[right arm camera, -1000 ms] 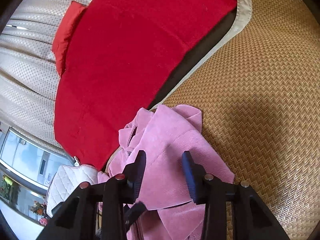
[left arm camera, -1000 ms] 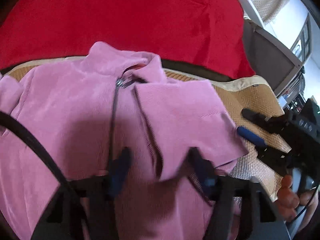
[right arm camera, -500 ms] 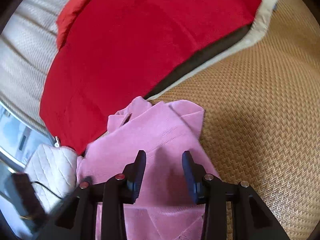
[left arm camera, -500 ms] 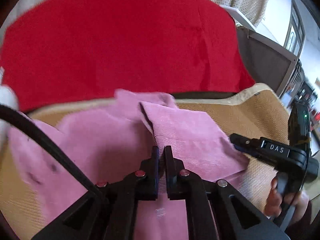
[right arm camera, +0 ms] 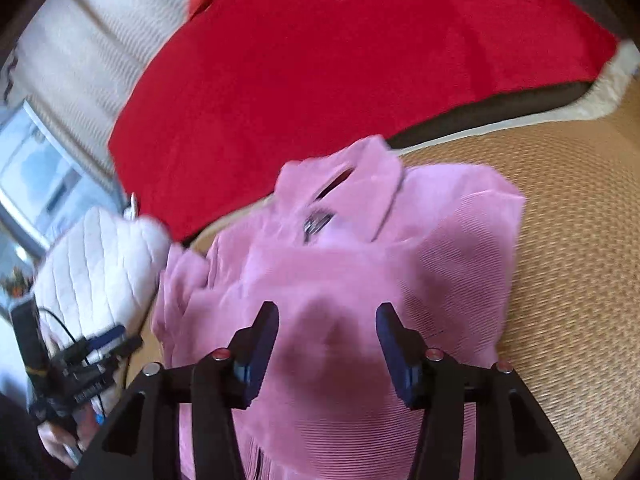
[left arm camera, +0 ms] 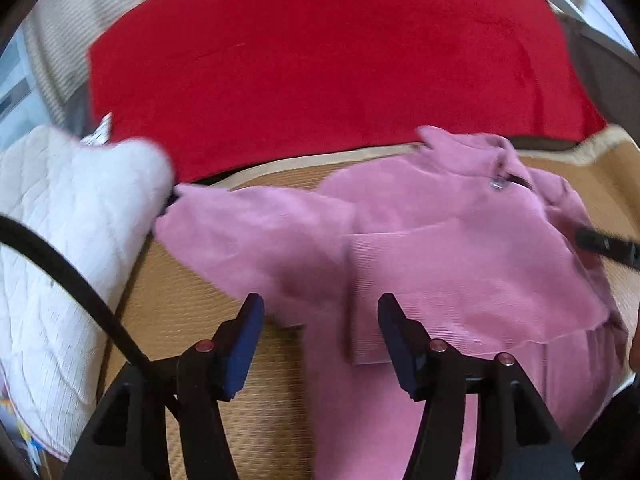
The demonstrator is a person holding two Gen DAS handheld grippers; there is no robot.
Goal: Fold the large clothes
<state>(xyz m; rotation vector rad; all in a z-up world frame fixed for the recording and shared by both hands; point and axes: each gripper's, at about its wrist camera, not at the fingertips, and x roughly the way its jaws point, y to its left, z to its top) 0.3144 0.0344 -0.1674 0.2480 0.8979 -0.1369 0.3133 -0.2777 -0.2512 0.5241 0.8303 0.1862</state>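
Observation:
A pink ribbed zip-neck top lies on the woven mat, collar toward the red blanket. One sleeve stretches out left toward a white cushion; the other side is folded over the body. My left gripper hovers over the sleeve's lower edge, its jaws opening, with nothing pinched between the blue pads. My right gripper hangs over the top, its jaws opening too, pads clear of the cloth. A black finger of the right gripper pokes in at the right edge. The left gripper shows low on the left.
A red blanket covers the far side behind the mat. A white quilted cushion lies at the left, against the sleeve's cuff. Cream curtains and a window stand beyond. Bare mat spreads to the right of the top.
The left gripper, shut on a fold of the top half a second ago, has let go and swung left over the outstretched sleeve. The right gripper's jaws have widened and it has rolled.

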